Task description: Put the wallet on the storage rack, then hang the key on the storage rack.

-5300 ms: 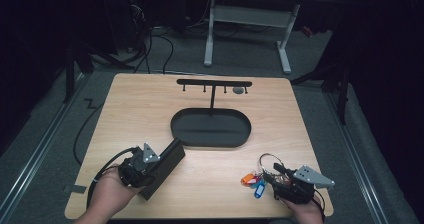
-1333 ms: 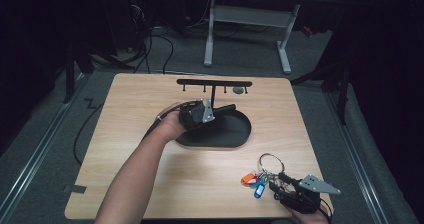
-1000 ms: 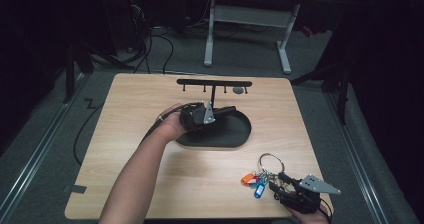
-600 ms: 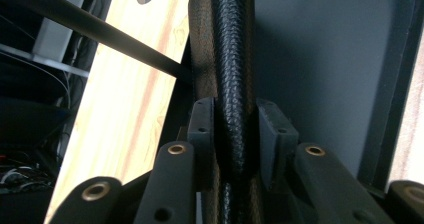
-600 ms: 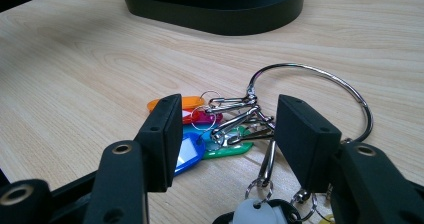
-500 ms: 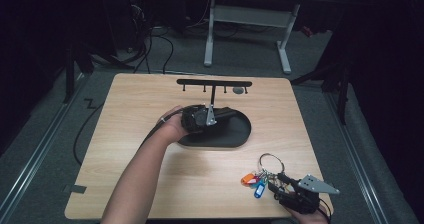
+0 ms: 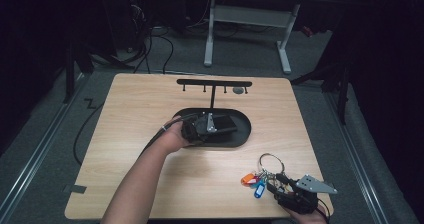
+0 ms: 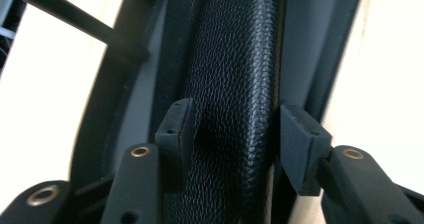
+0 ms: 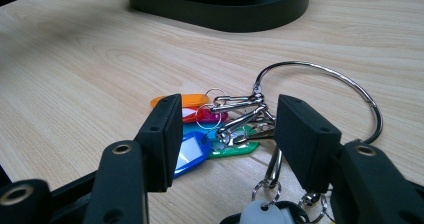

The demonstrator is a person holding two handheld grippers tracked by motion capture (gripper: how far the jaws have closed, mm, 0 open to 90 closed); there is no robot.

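Left hand-held gripper [image 7: 227, 126] sits at frame centre of the high view, over the black oval tray [image 7: 245, 134] on the worktop [image 7: 140, 109]. Its jaws have just been opening; a black grained leather case [image 8: 235, 84] lies lengthwise between them in the tray, pads standing just off its sides, no grip. Tray post [image 8: 65, 19] crosses upper left of the left gripper view.

Right hand-held gripper [image 7: 280, 186] rests at lower right, jaws about half apart, holding nothing. Key bunch [image 9: 225, 119] with coloured tags and large ring lies on the worktop just ahead of the jaws.
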